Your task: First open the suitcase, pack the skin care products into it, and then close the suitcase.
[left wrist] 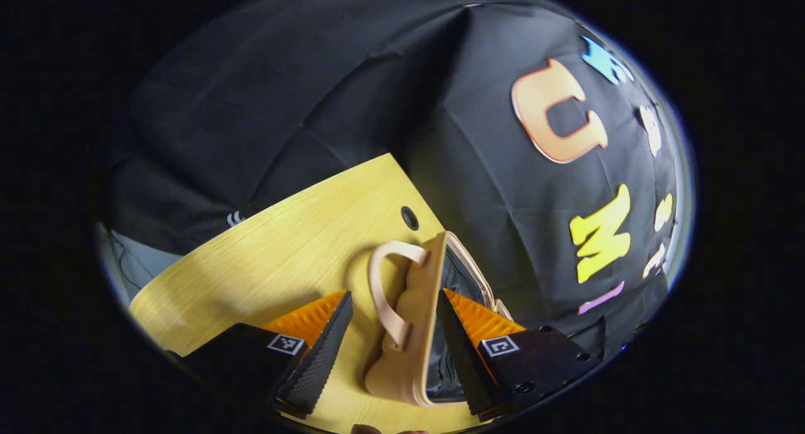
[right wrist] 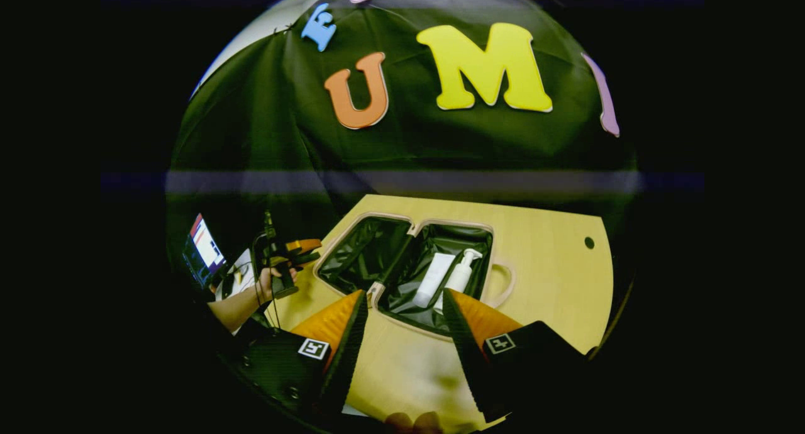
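Suitcase (right wrist: 402, 277) of pale beige hard shell with black lining lies spread wide open on the light yellow wood-grain counter (right wrist: 553, 264) in the right gripper view, ahead of the right tongs (right wrist: 402, 327) and partly between their fingers. Its two halves lie side by side, and in the half nearer the right finger a white squeeze tube (right wrist: 434, 278) and a white pump bottle (right wrist: 461, 275) lie next to each other, touching or nearly so. The right tongs stand wide and hold nothing. Well off to their left side, a hand (right wrist: 267, 283) holds the other tool above the counter's edge, near a lit screen (right wrist: 202, 248). In the left gripper view the left tongs (left wrist: 393, 333) are also spread wide, with the beige shell (left wrist: 418, 321) standing on edge between the fingers, its looped carry handle (left wrist: 387, 283) facing the left finger and the black lining showing toward the right finger. The right finger (left wrist: 462, 346) lies close against the shell's rim; whether it touches cannot be told, and the left finger is clear of the shell. A small round hole (left wrist: 409, 217) sits in the counter beyond the shell.
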`<act>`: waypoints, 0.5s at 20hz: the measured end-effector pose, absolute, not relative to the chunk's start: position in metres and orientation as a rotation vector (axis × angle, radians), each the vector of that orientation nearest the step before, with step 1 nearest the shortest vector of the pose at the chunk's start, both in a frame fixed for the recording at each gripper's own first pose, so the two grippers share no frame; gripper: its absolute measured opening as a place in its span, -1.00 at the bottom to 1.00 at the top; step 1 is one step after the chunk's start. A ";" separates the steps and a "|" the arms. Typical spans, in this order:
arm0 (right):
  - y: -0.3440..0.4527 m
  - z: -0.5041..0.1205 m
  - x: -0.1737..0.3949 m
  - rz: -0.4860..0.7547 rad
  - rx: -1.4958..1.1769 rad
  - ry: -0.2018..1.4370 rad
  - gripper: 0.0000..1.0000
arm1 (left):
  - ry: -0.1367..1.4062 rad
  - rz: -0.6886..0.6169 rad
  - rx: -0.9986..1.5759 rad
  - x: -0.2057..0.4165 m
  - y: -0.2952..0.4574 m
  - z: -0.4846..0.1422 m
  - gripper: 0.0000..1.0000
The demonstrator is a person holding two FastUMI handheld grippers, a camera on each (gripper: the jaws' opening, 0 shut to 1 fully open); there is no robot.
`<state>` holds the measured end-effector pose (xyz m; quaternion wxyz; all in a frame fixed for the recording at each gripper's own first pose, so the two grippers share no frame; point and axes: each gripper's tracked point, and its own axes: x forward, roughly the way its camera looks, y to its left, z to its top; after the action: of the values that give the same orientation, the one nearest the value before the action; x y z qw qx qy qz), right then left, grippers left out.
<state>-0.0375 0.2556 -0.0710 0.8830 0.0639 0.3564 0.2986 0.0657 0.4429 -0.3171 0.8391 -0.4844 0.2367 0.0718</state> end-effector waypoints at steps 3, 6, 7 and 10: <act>0.266 -0.061 -0.037 0.628 0.104 0.711 0.44 | 0.494 0.152 -1.127 0.076 0.440 -0.326 0.64; 0.269 -0.061 -0.038 0.631 0.075 0.712 0.44 | 0.513 0.149 -1.155 0.085 0.435 -0.340 0.58; 0.270 -0.059 -0.038 0.632 0.076 0.712 0.44 | 0.517 0.159 -1.171 0.090 0.435 -0.342 0.26; 0.270 -0.061 -0.036 0.620 0.065 0.699 0.44 | 0.508 0.197 -1.203 0.097 0.439 -0.346 -0.27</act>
<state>-0.0362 0.2696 -0.0608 0.8924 0.0313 0.3369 0.2987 0.0969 0.4395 -0.3459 0.7897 -0.5589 0.2358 0.0914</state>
